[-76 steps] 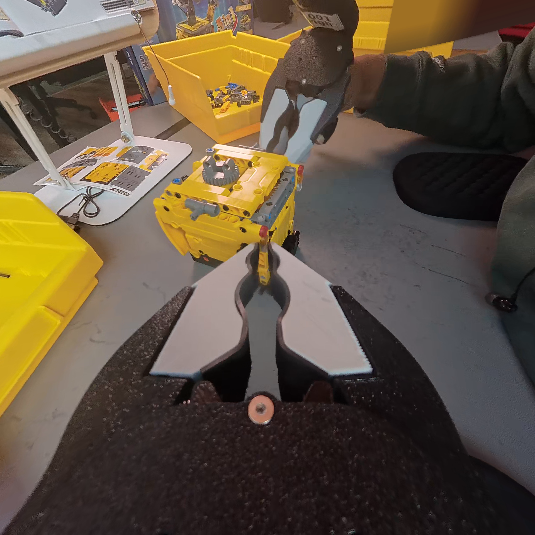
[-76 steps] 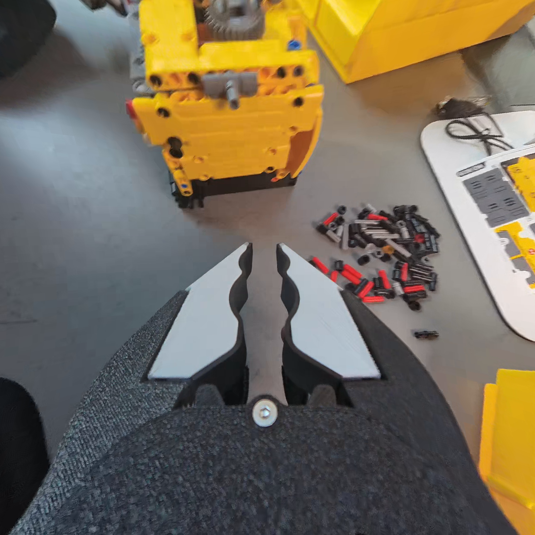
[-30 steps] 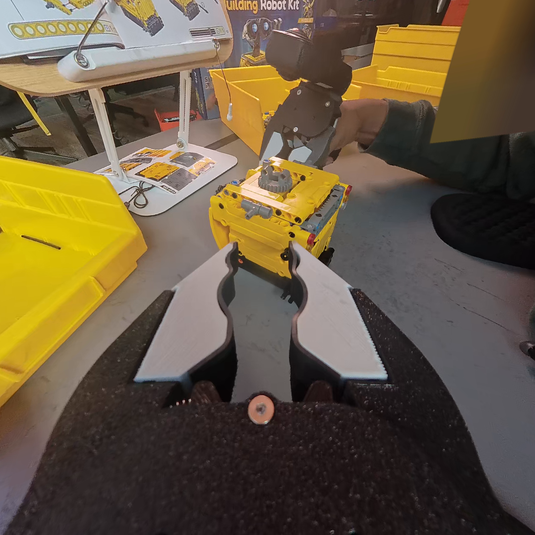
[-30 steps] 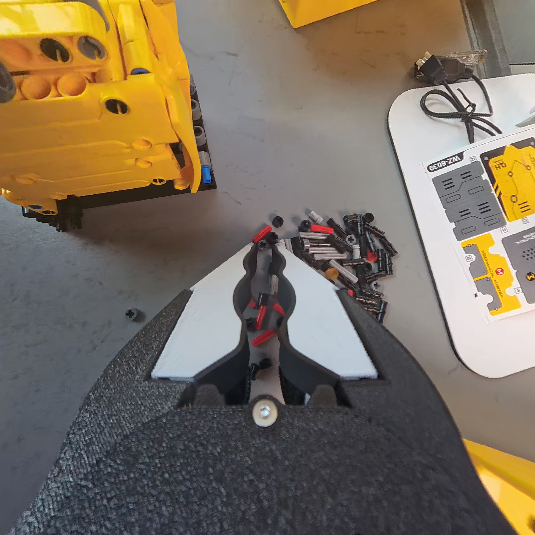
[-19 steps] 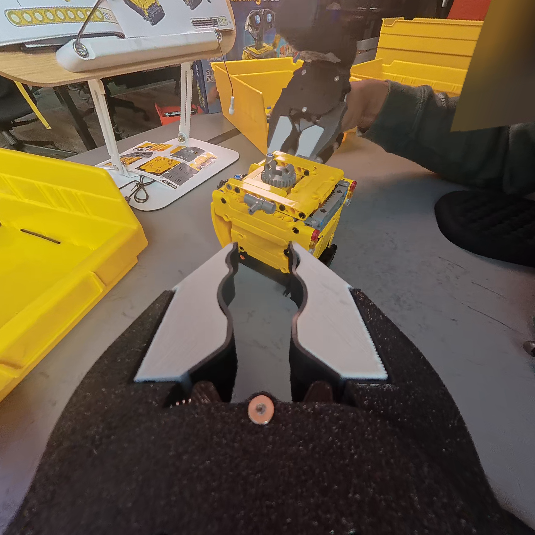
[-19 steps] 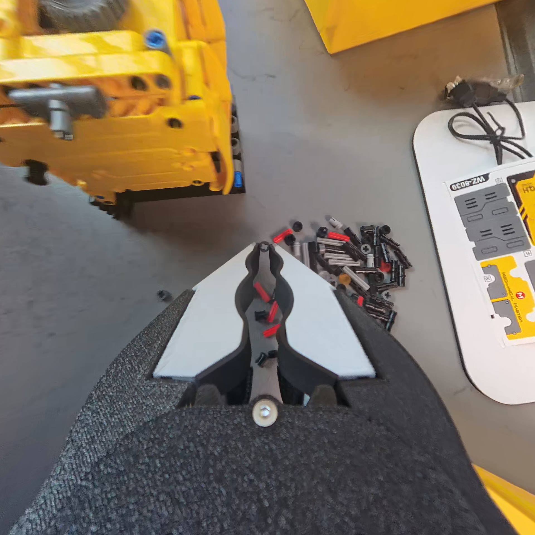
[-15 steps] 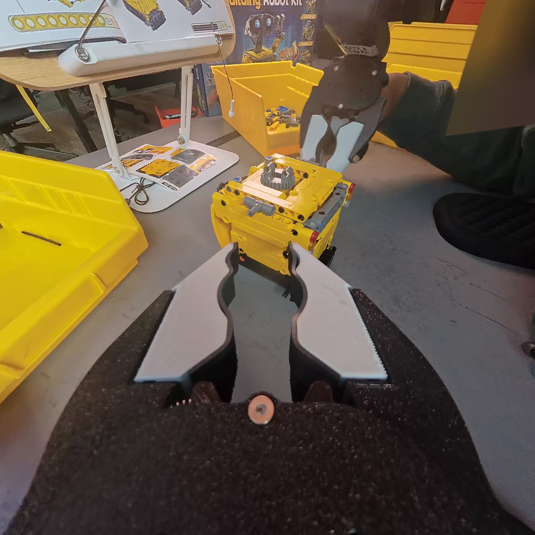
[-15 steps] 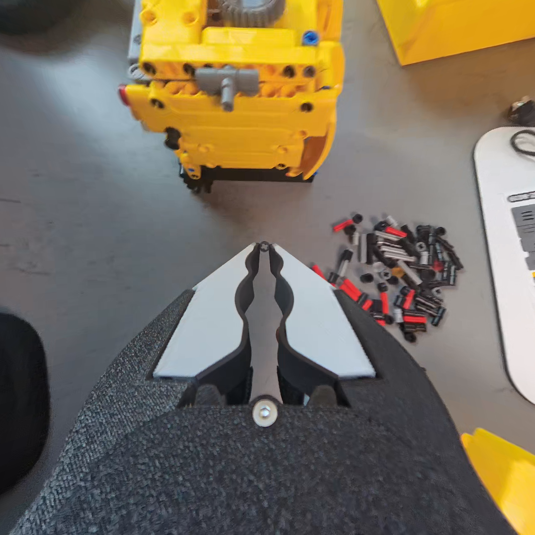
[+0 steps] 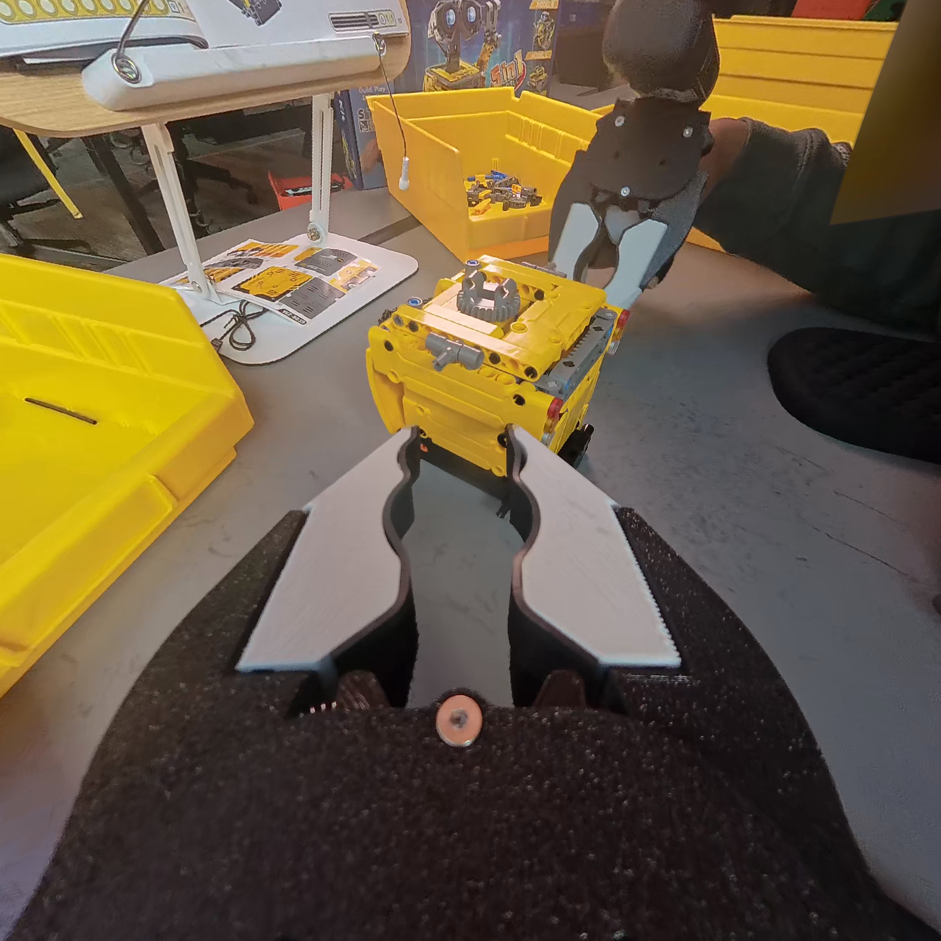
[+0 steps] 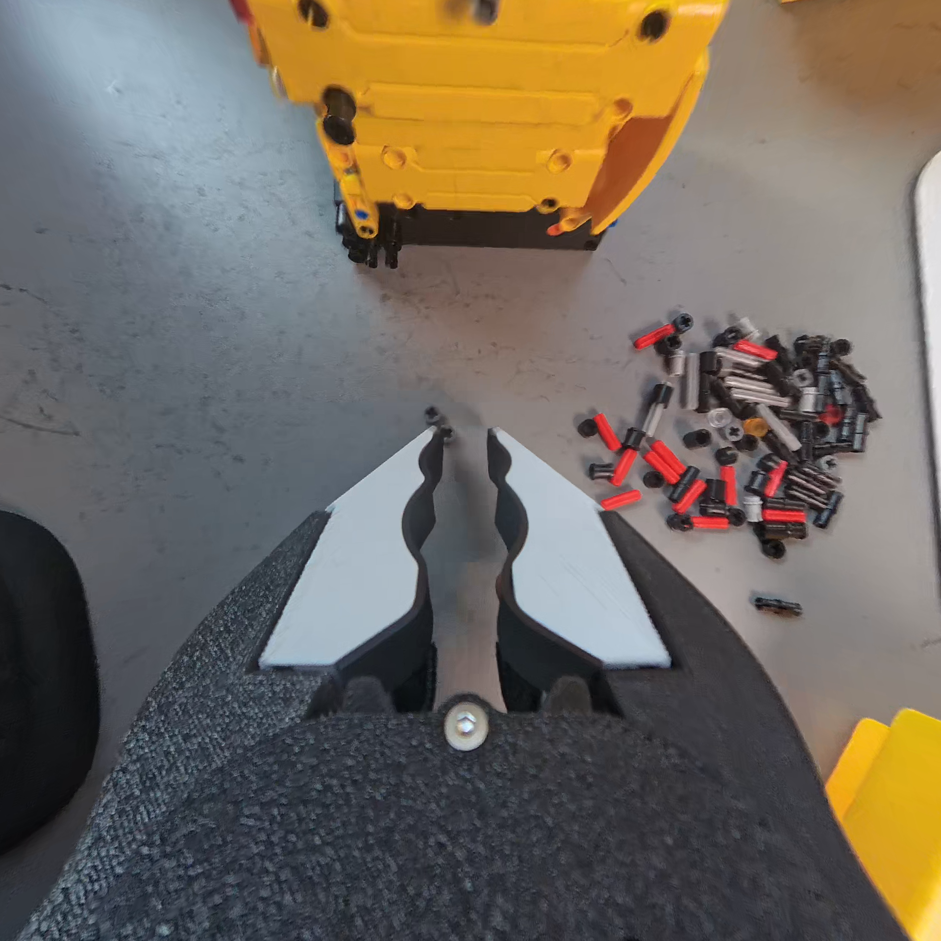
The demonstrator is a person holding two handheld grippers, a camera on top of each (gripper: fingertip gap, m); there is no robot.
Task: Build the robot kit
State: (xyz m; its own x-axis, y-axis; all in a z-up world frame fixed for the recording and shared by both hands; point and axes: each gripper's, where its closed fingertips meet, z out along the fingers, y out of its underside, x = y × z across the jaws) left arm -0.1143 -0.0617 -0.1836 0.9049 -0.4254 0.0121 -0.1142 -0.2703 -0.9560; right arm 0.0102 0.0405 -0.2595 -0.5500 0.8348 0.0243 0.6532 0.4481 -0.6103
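- The grey table (image 9: 723,514) bears a yellow bin (image 9: 102,438) at the left edge of the left wrist view. That view has hardly shifted over the last second.
- The yellow brick-built model (image 9: 478,366) stands at centre frame in the left view and at top centre in the right view, where it now sits nearer the lens than half a second ago.
- The left gripper (image 9: 460,435) remains spread and empty. Its fingertips are just beside the model's near lower edge; contact cannot be told.
- The right gripper (image 10: 463,433) was pinched on a small dark piece half a second ago. Its jaws now stand parted with nothing between them, hovering behind the model's far top corner in the left view.
- The pile of red, black and grey pins (image 10: 753,433) lies right of centre in the right view.
- A small black pin (image 10: 437,420) sits at the tip of the finger on the left of that view, released. Whether it rests on the table or is dropping is blurred.
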